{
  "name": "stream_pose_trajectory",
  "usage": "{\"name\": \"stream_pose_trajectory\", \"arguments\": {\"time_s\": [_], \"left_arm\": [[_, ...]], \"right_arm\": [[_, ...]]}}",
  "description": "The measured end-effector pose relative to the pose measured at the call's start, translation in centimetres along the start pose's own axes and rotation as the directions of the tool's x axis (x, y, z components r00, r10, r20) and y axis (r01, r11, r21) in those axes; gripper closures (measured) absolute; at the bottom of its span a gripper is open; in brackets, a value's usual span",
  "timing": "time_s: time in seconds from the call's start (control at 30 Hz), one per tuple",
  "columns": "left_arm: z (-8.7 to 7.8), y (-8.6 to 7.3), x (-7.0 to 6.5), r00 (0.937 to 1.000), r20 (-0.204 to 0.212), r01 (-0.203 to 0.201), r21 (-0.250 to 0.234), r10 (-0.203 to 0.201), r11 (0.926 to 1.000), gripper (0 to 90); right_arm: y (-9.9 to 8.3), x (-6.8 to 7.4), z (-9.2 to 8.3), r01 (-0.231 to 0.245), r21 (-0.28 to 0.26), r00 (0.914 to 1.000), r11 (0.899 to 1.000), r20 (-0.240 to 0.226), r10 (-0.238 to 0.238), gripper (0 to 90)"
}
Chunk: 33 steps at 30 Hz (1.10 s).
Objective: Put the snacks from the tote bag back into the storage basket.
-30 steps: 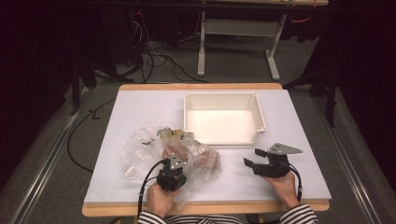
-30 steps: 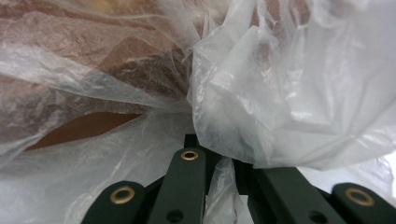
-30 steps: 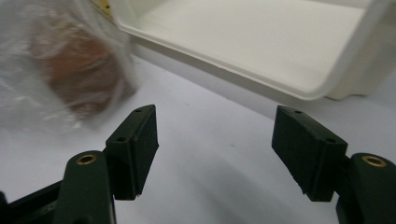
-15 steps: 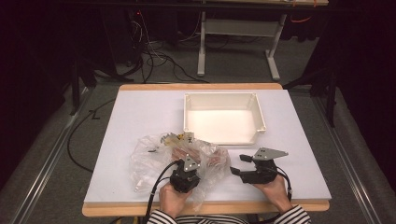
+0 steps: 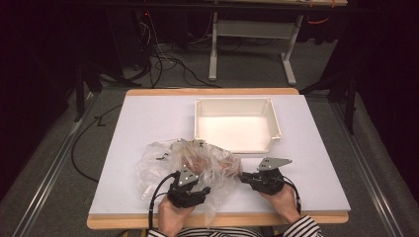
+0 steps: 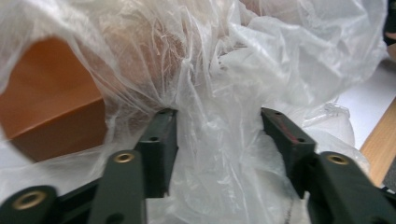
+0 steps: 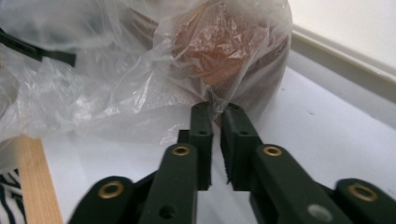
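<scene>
One clear plastic bag (image 5: 197, 165) lies at 6 o'clock on the table (image 5: 148, 118); one white tray (image 5: 237, 123) at 12; two grippers: left (image 5: 190, 190), right (image 5: 243, 177).

The clear plastic bag (image 5: 192, 165) shows brownish-orange contents. The tray (image 5: 236, 123) is cream, on a white bench (image 5: 148, 118) edged in pale wood. Both sleeves (image 5: 301, 228) are black-and-white striped.

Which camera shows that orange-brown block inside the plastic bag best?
The left gripper view: the block shows large, with a flat face and corner visible through the plastic bag. The high view shows only a small brownish patch; in the right gripper view I cannot pick it out.
</scene>
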<state>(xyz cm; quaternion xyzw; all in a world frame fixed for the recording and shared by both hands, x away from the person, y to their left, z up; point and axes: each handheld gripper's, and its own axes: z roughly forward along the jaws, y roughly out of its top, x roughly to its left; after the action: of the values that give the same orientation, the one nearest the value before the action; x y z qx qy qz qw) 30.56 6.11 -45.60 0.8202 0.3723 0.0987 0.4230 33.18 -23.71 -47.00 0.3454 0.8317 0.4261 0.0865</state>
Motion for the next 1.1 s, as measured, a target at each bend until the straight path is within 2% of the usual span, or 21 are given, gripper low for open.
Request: {"name": "stream_pose_trajectory", "arguments": {"time_s": [0.03, 0.07, 0.13, 0.43, 0.63, 0.8, 1.1], "left_arm": [[-0.3, 0.0, 0.0, 1.0, 0.004, 0.003, -0.005, -0.003, 1.0, 45.8], [-0.6, 0.1, 0.1, 0.9999, -0.013, 0.0, -0.015, 0.0, 0.9999, 42.1], [-0.8, 0.1, 0.2, 0.9999, -0.012, 0.001, -0.017, -0.001, 0.9999, 40.1], [-2.6, 0.3, 0.7, 0.9989, -0.043, 0.014, -0.068, -0.017, 0.9976, 35.0], [-3.4, 0.4, 1.1, 0.9983, -0.05, 0.026, -0.088, -0.03, 0.9958, 32.8], [-3.9, 0.4, 1.1, 0.9982, -0.051, 0.028, -0.092, -0.033, 0.9953, 31.7], [-4.2, 0.6, 1.2, 0.9989, -0.026, 0.036, -0.101, -0.039, 0.9943, 28.2]], "right_arm": [[0.0, 0.0, 0.0, 0.004, 0.001, 1.0, 1.0, -0.004, -0.004, 87.3], [-0.1, -0.1, -0.2, 0.011, 0.001, 0.9999, 1.0, -0.007, -0.011, 90.0], [-0.1, -0.1, -0.3, 0.012, -0.001, 0.9999, 1.0, -0.009, -0.012, 90.0], [-0.5, -0.5, -1.0, 0.015, -0.003, 0.9999, 1.0, -0.004, -0.015, 90.0], [-0.7, -0.7, -1.6, 0.015, -0.002, 0.9999, 1.0, 0.0, -0.015, 90.0], [-1.1, -1.1, -2.3, 0.007, -0.005, 0.9999, 1.0, 0.014, -0.006, 90.0], [-1.7, -1.9, -3.3, -0.014, -0.01, 0.9989, 1.0, 0.043, 0.015, 90.0]]}}
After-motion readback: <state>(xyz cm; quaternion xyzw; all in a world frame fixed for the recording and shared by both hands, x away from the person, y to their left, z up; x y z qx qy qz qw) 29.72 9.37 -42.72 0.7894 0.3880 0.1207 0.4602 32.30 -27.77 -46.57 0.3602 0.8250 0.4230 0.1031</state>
